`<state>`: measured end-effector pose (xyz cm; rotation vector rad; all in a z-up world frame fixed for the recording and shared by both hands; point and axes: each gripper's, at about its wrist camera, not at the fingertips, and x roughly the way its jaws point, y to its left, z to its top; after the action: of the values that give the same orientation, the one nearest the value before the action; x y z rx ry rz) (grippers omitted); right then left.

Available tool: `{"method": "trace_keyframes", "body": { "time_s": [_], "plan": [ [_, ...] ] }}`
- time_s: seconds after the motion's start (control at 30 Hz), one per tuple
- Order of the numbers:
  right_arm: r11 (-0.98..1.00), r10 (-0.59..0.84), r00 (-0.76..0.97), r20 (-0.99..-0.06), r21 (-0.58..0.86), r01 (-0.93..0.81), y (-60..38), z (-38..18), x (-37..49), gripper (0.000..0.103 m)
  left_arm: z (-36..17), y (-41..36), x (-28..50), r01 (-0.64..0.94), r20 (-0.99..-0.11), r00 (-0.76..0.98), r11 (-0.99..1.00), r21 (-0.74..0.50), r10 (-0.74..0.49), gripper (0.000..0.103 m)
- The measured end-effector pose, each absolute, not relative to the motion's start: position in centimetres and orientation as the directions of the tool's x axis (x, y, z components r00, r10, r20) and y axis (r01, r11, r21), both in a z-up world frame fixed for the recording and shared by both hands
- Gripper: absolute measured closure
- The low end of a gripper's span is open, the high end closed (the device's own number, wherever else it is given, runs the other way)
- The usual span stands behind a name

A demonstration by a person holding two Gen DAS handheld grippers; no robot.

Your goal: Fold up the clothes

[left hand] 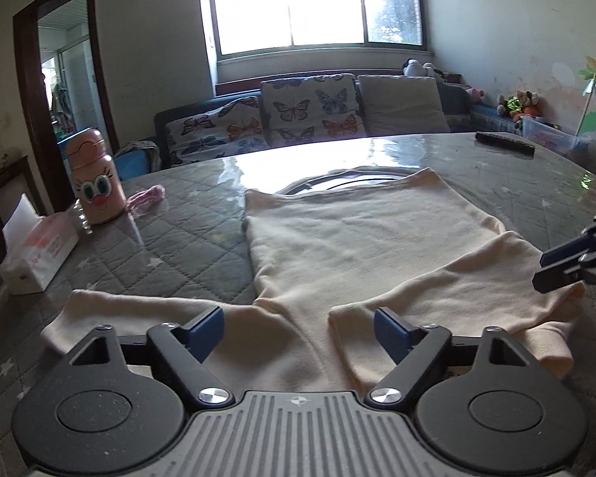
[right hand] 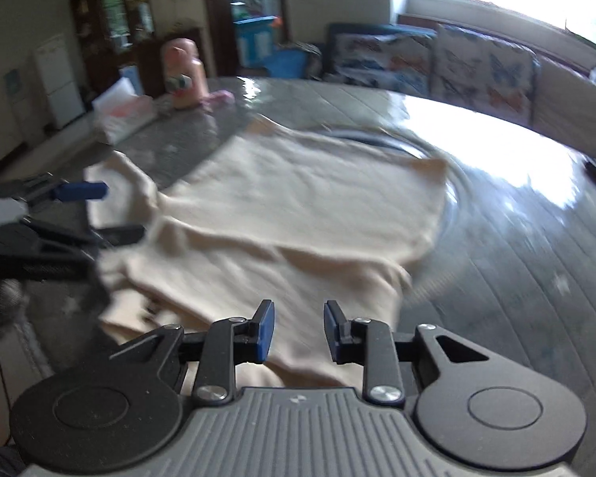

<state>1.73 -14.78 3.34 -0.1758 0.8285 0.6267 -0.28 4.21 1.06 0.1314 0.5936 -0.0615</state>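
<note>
A cream long-sleeved top [left hand: 349, 238] lies flat on the grey quilted table [left hand: 171, 238], hem toward the window. Its right sleeve [left hand: 437, 298] is folded in across the body; the left sleeve [left hand: 131, 314] stretches out to the left. My left gripper [left hand: 298, 334] is open and empty, just above the top's near edge. My right gripper [right hand: 298, 330] is open and empty over the folded sleeve [right hand: 298, 278]; it also shows at the right edge of the left wrist view [left hand: 568, 270]. The right wrist view is blurred. The left gripper [right hand: 79, 206] shows there at the left.
A pink cartoon bottle [left hand: 95, 177], a tissue box [left hand: 35, 246] and a pink strap [left hand: 147, 196] sit at the table's left. A dark remote [left hand: 504, 143] lies at the far right. A sofa with butterfly cushions [left hand: 298, 111] stands behind the table under the window.
</note>
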Motion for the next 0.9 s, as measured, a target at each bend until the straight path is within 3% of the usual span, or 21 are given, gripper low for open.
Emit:
{"method": "trace_keyframes", "body": {
  "time_s": [0.1,0.33,0.57,0.9],
  "plan": [
    [0.832,0.426,0.493,-0.759,0.115,-0.543,-16.4,1.9,2.3,0.076,0.7,3.3,0.5,0.130,-0.575,0.817,0.985,0.117,-0.040,0.045],
    [0.820,0.465,0.545,-0.697,0.108,-0.562,-16.2,3.7,3.6,0.076,-0.1,1.3,1.5,0.215,-0.592,0.800,0.967,0.133,-0.097,0.067],
    [0.835,0.443,0.541,-0.715,0.111,-0.538,-15.1,1.7,6.8,0.078,-0.8,1.9,2.0,0.199,-0.609,0.790,0.969,0.144,-0.072,0.070],
    [0.761,0.479,0.498,-0.723,0.059,-0.646,-11.0,2.1,5.0,0.077,-0.3,4.7,1.4,0.125,-0.604,0.796,0.986,0.111,-0.033,0.064]
  ]
}}
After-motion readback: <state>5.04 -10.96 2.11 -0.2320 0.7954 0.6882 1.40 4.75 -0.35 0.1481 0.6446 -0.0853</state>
